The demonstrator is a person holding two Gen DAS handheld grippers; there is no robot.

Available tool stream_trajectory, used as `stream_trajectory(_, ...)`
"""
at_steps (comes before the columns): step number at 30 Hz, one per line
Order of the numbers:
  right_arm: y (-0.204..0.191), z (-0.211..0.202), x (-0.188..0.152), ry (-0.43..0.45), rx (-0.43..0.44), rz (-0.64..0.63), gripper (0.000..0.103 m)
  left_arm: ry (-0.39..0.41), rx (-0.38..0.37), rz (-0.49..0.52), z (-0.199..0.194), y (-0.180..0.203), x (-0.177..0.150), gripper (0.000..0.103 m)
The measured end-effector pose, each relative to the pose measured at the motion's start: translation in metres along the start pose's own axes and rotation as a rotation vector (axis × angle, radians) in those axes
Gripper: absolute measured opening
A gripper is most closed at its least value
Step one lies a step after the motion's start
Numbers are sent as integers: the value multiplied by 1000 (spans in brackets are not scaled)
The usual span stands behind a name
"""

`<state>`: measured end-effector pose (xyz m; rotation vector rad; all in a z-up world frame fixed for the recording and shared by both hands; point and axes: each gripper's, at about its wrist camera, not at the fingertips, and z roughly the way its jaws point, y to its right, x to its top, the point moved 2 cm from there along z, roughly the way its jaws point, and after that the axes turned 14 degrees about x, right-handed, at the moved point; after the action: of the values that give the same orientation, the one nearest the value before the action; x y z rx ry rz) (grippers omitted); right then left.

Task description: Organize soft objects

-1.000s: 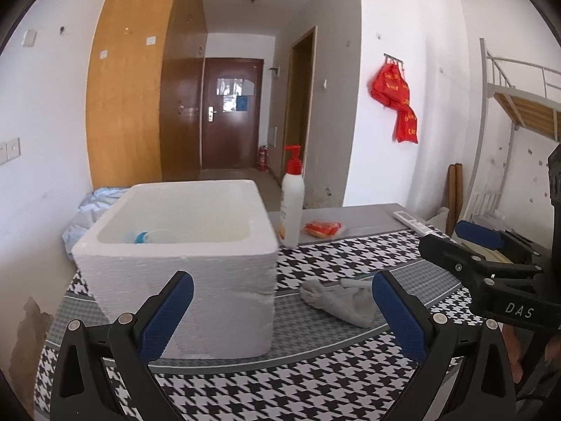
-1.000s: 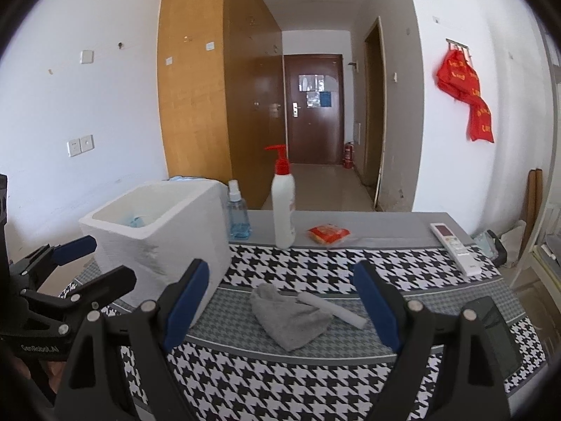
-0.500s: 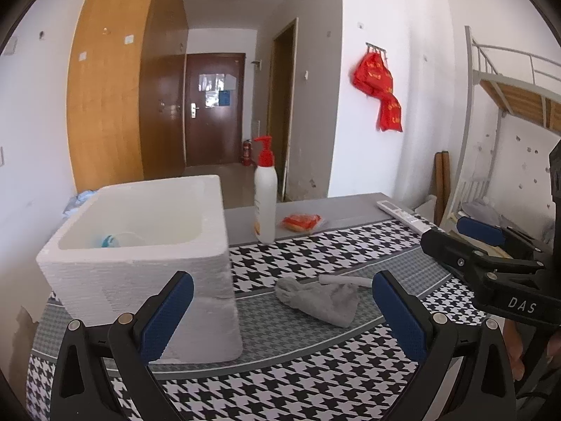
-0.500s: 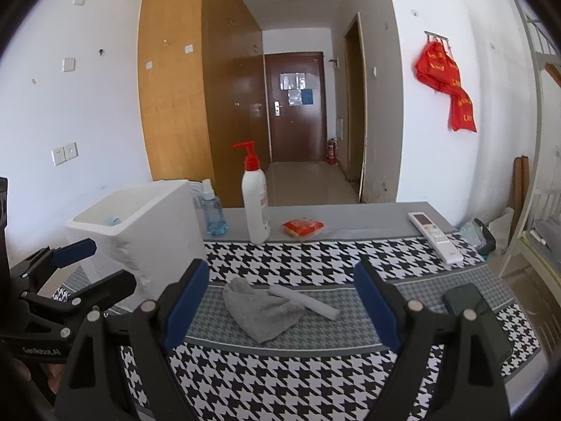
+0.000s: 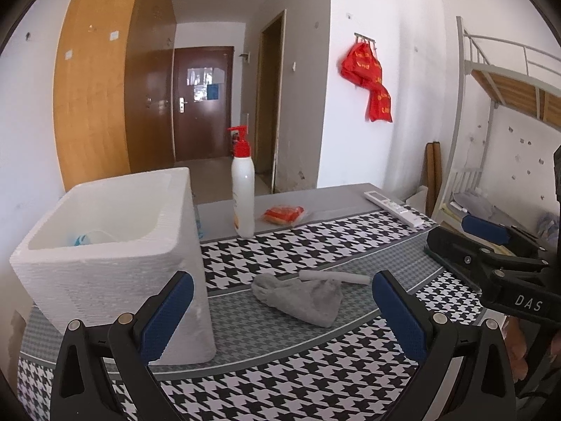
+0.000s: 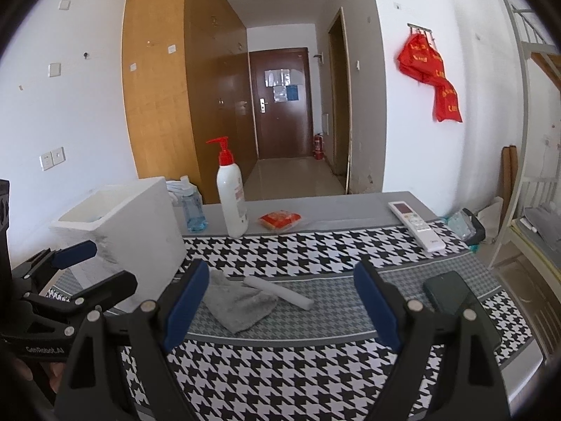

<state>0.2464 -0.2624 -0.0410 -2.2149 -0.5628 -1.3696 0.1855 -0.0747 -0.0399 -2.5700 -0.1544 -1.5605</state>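
Left gripper (image 5: 280, 301) hovering wide open, holding nothing. Right gripper (image 6: 280, 301) likewise spread wide, empty. Grey cloth (image 5: 298, 298) lying crumpled on houndstooth table (image 5: 298, 379), white foam stick (image 5: 333, 276) resting across its far edge. White foam box (image 5: 105, 245) standing left of cloth, near it. Pump bottle (image 5: 243, 189) standing behind.
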Motion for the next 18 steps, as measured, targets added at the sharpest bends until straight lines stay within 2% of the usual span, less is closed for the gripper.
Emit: stream_trajectory(18, 20, 5, -9, -44, -27, 19, 88, -60, -27, 8, 23, 17, -7, 102)
